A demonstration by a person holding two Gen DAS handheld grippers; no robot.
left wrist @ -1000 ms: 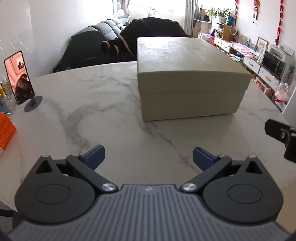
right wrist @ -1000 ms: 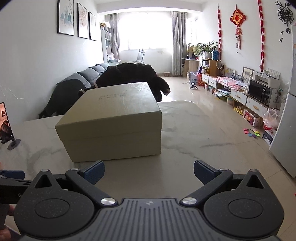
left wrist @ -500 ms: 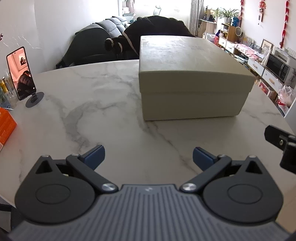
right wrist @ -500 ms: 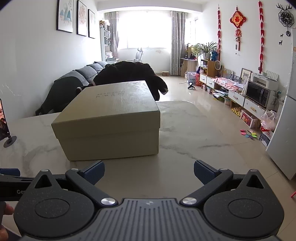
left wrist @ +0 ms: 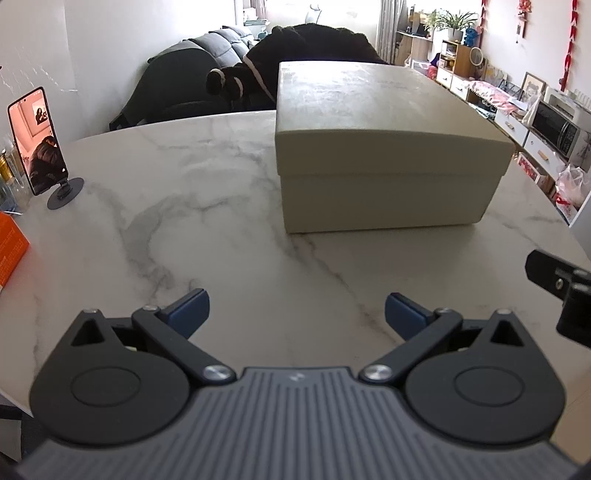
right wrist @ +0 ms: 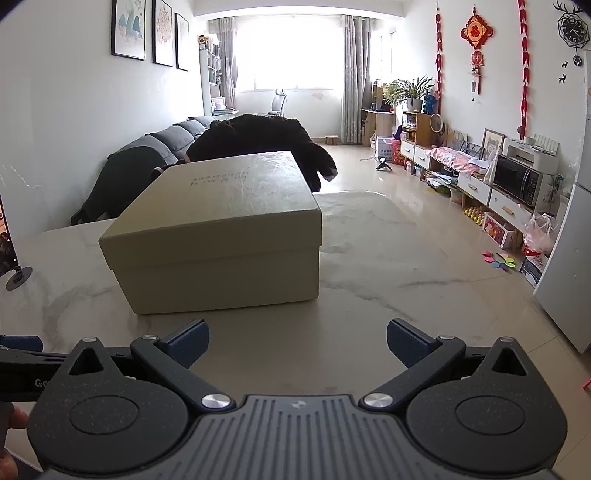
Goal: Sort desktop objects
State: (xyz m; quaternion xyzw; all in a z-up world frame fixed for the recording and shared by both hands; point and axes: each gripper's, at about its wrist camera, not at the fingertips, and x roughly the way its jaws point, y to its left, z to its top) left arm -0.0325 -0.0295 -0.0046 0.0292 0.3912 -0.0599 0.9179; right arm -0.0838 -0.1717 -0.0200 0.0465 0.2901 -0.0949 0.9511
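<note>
A home living room. Ahead of the fingers and to their left, a grey sofa stands along the wall under framed pictures. To their right are low cabinets with a microwave, potted plants and red hanging ornaments. Straight ahead, a curtained window.

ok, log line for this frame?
left gripper: open, empty | right gripper: open, empty | beige box: lid on, untouched | marble table
</note>
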